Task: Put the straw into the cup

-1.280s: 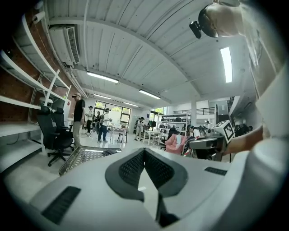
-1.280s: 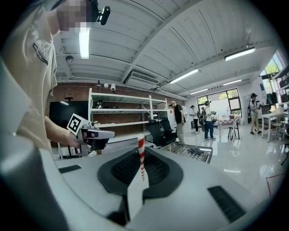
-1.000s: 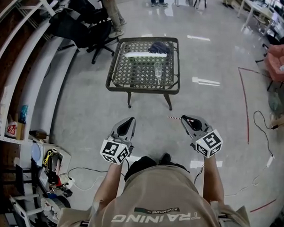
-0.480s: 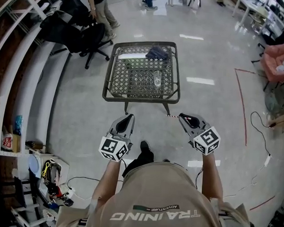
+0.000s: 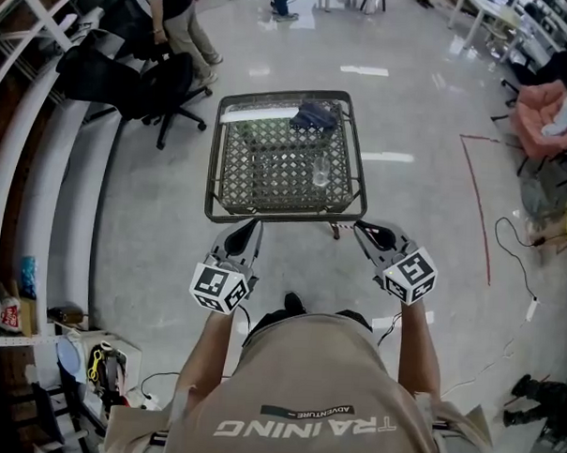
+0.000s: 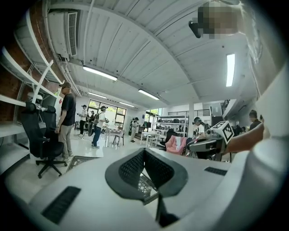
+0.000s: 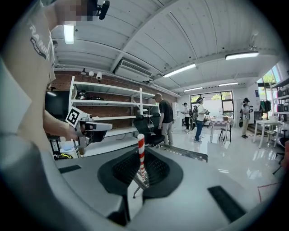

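A clear cup (image 5: 321,171) stands upright on the right half of a small metal lattice table (image 5: 265,211). My right gripper (image 5: 360,229) hovers just off the table's near edge, right of centre. It is shut on a red-and-white striped straw (image 7: 141,151). In the right gripper view the straw stands up from between the pads. In the head view the straw (image 5: 338,231) pokes left from the tips. My left gripper (image 5: 253,225) is level with it at the near edge, left of centre. Its jaws meet at the tip with nothing in them.
A dark blue cloth bundle (image 5: 315,115) lies at the table's far edge. A black office chair (image 5: 131,73) and a standing person (image 5: 184,24) are at the far left. White shelving (image 5: 42,173) runs down the left side. A pink chair (image 5: 549,115) and floor cables (image 5: 522,250) are at the right.
The person has walked toward the table, which now sits closer in the head view. Both grippers have come from the open floor up to its near edge. The grip on the straw is unchanged.
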